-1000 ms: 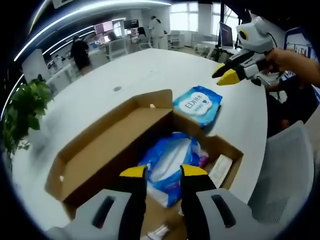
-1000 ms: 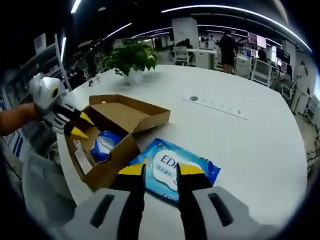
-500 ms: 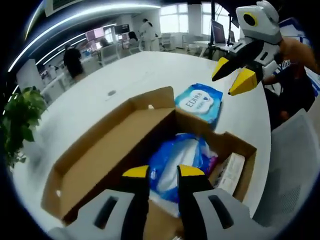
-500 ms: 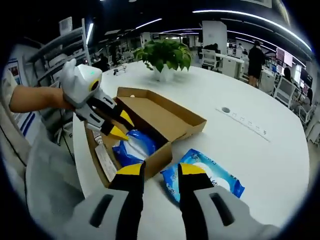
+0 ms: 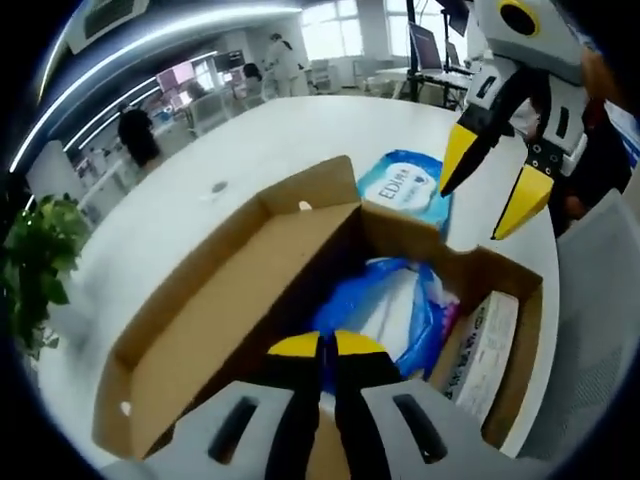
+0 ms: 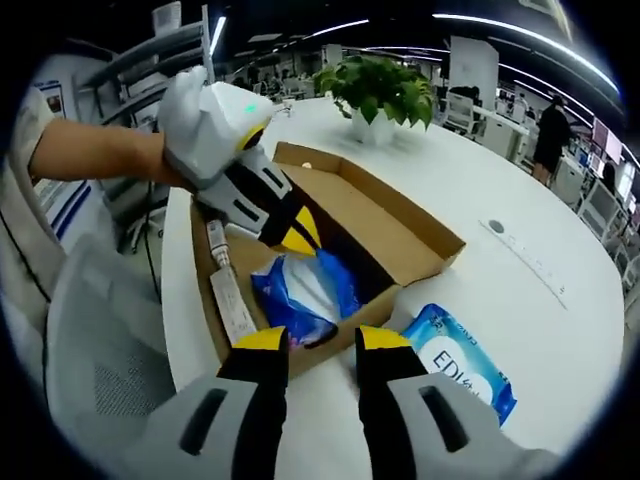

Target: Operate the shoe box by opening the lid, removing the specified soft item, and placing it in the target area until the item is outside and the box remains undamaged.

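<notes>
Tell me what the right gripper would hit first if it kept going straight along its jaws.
Probably the near wall of the cardboard box, then the blue soft pack inside it. The right gripper is open and aimed at that edge, though depth is hard to judge.

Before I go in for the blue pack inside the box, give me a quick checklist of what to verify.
1. Lid of the brown cardboard shoe box folded open: ok.
2. Soft blue plastic pack lying exposed in the box: ok.
3. Left tool on the pack: cannot tell; its jaws are nearly closed at the pack's edge.
4. Right tool ready: ok, jaws open above the box's near wall.
5. Long white carton beside the pack, out of the way: ok.
6. Blue EDI wipes packet already outside on the white table: ok.
</notes>
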The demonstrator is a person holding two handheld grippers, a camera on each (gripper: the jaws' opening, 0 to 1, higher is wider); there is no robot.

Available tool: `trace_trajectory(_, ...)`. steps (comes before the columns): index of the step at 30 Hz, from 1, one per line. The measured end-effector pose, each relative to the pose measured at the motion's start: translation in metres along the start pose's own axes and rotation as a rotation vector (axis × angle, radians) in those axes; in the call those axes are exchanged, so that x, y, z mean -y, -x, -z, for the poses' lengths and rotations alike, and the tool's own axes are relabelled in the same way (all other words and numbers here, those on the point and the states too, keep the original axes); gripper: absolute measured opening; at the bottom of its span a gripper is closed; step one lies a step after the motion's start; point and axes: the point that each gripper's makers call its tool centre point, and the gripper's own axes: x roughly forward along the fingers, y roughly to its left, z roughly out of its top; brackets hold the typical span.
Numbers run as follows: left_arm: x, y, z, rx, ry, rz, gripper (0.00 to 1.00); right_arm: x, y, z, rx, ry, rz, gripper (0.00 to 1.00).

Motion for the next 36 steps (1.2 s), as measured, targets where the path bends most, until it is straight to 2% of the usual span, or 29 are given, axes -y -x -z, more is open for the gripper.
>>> trace_trajectory(8, 0.0, -0.001, 0.0, 0.009, 0.027, 0.017, 0.0, -0.013, -0.023, -0.008, -0.004, 0.044, -0.056, 0.22)
trace_trajectory(14, 0.001, 0.0, 0.0, 0.015, 0.047, 0.027, 0.0, -0.021, -0.045, -0.005, -0.038, 0.094, -0.092, 0.21)
trace_trajectory(18, 0.001, 0.0, 0.0, 0.018, 0.055, 0.031, 0.0, -0.023, -0.056, -0.001, -0.085, 0.127, -0.1, 0.2)
trace_trajectory(22, 0.001, 0.001, 0.0, 0.023, 0.069, 0.034, 0.0, -0.026, -0.066, 0.004, -0.133, 0.209, -0.11, 0.19)
trace_trajectory(27, -0.001, 0.002, 0.001, 0.029, 0.087, 0.041, 0.0, -0.021, -0.073, 0.014, -0.2, 0.302, -0.089, 0.08)
trace_trajectory(30, -0.001, 0.002, 0.001, 0.032, 0.093, 0.044, 0.0, -0.022, -0.073, 0.013, -0.197, 0.3, -0.104, 0.07)
trace_trajectory(32, -0.001, 0.003, 0.001, 0.033, 0.094, 0.044, 0.0, -0.02, -0.071, 0.008, -0.176, 0.299, -0.096, 0.0)
trace_trajectory(36, -0.001, 0.005, 0.0, 0.04, 0.105, 0.045, 0.0, -0.019, -0.071, 0.004, -0.157, 0.282, -0.086, 0.0)
